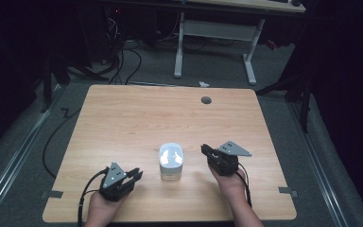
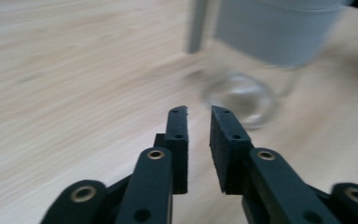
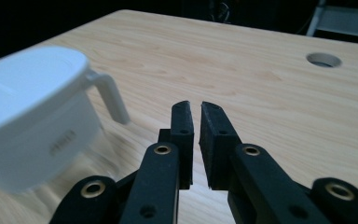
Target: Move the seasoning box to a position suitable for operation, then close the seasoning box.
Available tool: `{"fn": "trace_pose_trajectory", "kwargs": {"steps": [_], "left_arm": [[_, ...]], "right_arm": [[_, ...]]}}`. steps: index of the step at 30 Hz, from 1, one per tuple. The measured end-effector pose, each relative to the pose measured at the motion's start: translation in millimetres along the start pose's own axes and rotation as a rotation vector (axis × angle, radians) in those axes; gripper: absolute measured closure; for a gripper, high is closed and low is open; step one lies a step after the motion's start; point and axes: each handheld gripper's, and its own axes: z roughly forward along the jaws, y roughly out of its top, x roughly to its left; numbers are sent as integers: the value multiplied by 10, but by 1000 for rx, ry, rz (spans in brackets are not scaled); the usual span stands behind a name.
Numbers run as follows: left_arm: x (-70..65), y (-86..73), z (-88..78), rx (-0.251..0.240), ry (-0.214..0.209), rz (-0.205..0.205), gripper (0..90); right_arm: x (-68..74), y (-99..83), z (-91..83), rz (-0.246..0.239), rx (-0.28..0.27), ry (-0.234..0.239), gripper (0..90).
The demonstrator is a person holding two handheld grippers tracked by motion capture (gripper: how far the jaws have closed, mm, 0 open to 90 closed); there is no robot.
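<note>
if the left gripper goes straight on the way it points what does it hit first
Probably the clear glass base of the white-lidded container: it lies just ahead of the left gripper, slightly right of the fingers' line, though blur leaves depth uncertain.

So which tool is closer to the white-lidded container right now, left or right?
Roughly even, the right perhaps slightly nearer. The right tool sits just off the right side of the container, level with it. The left tool is off its left side, nearer the table's front edge. Neither touches it.

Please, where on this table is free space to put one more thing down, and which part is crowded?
The far half of the table is bare wood, from the white-lidded container back to the round hole. The near strip is crowded: the left hand-held gripper and right hand-held gripper flank the container closely.
</note>
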Motion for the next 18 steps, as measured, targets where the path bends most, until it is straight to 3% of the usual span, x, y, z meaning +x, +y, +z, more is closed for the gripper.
{"fn": "trace_pose_trajectory", "kwargs": {"steps": [1, 5, 7, 9, 11, 13, 14, 15, 18], "left_arm": [[0, 0, 0, 0, 0, 0, 751], [208, 74, 21, -32, 79, -41, 697], [266, 99, 43, -45, 98, -52, 689], [317, 99, 60, -47, 117, -37, 657], [373, 104, 63, -53, 138, -26, 637], [429, 112, 48, -61, 164, -24, 604], [450, 118, 32, -65, 169, -34, 604], [467, 121, 18, -64, 172, -38, 591], [505, 131, -7, -62, 196, -16, 568]], "right_arm": [[0, 0, 0, 0, 0, 0, 834], [-147, -135, -114, 3, 19, -37, 783], [-187, -166, -143, 4, 21, -47, 766], [-325, -289, -248, 18, 27, -84, 677], [-363, -332, -285, 24, 28, -97, 644], [-426, -564, -505, 22, 27, -168, 563], [-426, -564, -505, 22, 27, -168, 563], [-428, -687, -643, 39, 16, -202, 534], [-439, -710, -707, 59, 12, -200, 510]]}}
